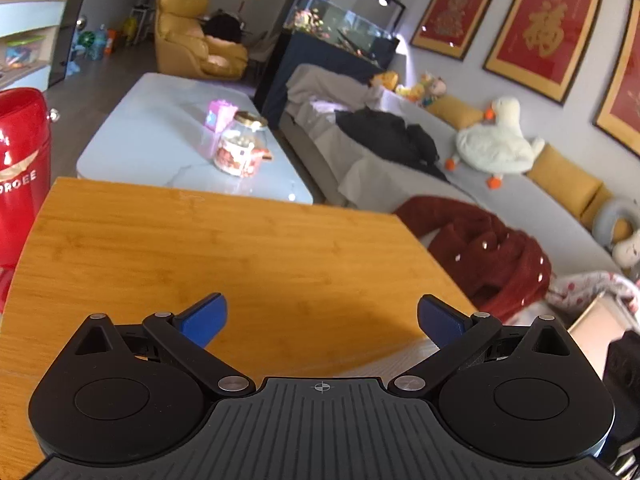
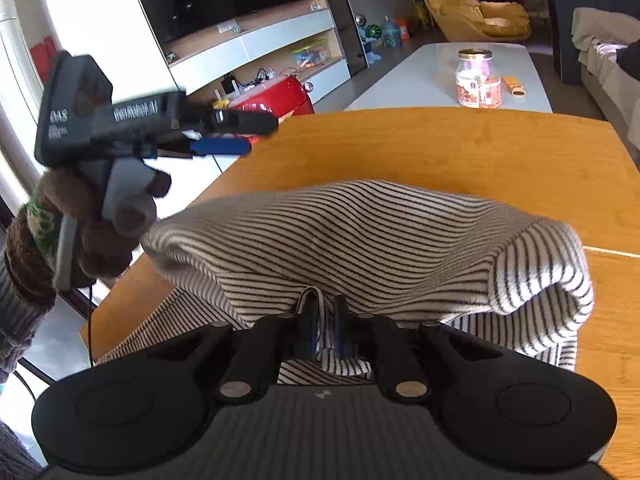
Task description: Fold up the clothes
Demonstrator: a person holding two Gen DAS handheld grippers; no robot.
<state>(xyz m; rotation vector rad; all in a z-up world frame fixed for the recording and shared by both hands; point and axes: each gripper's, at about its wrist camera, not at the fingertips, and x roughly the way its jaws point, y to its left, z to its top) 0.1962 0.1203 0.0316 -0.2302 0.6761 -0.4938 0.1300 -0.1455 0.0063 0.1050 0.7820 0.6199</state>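
A white garment with thin black stripes [image 2: 360, 240] lies bunched in a rounded heap on the wooden table [image 2: 460, 148]. My right gripper [image 2: 325, 322] is shut on a fold of this striped cloth at its near edge. The left gripper [image 2: 236, 134], held in a brown-gloved hand [image 2: 104, 232], hovers off the table's left edge, apart from the cloth. In the left wrist view that gripper [image 1: 322, 320] stands open over bare wood [image 1: 220, 248], its blue pads [image 1: 206, 318] wide apart with nothing between them. The striped garment is out of that view.
A red appliance [image 1: 20, 176] stands left of the table. Beyond it is a white coffee table [image 1: 160, 136] with a glass jar [image 1: 240, 144]. A grey sofa [image 1: 520, 208] on the right holds a red garment [image 1: 488, 256], dark clothes and a plush goose [image 1: 496, 140].
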